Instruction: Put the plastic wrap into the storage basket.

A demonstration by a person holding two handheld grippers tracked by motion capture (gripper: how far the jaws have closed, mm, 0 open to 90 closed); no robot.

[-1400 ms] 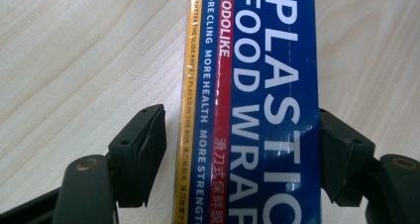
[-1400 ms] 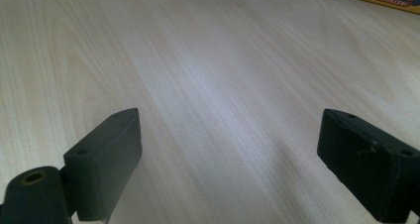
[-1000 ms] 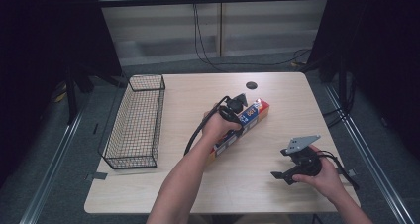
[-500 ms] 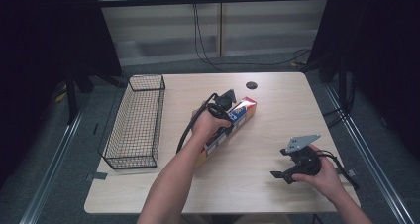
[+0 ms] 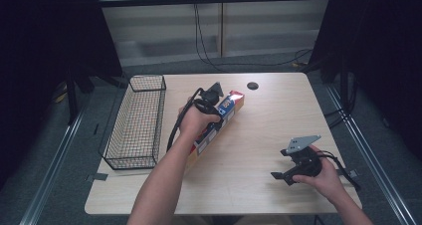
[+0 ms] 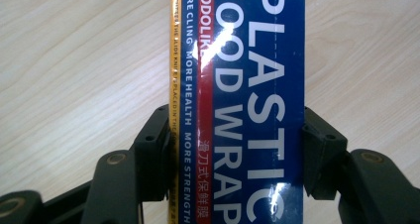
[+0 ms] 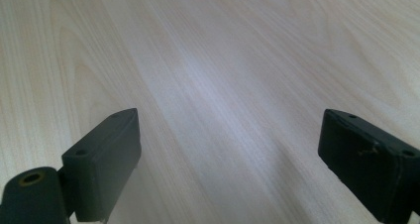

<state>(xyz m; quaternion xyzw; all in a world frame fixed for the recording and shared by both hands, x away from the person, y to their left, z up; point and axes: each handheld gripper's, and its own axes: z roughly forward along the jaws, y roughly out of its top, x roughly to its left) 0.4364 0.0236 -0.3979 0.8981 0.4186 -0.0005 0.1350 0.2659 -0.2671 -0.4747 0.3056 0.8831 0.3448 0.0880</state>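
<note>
Blue cardboard box of plastic food wrap [image 5: 215,125], long and narrow, held in the left gripper [image 5: 208,116] at mid-table.

Blue and glossy with a red and yellow edge stripe, the box [image 6: 237,105] lies slantwise over the pale wooden table [image 5: 268,135], between the black wire basket [image 5: 137,120] at the left edge and the table's middle; whether it rests on the wood or is just lifted off, I cannot tell. The left gripper's [image 6: 233,154] jaws are closed against both long sides of it, squarely across its width. To carry it well, I judge the box should stay level and be turned in line with the basket's long axis before it goes down. The right gripper [image 5: 293,171] hangs low over bare wood near the front right corner, its jaws spread wide and empty [image 7: 228,154].
</note>
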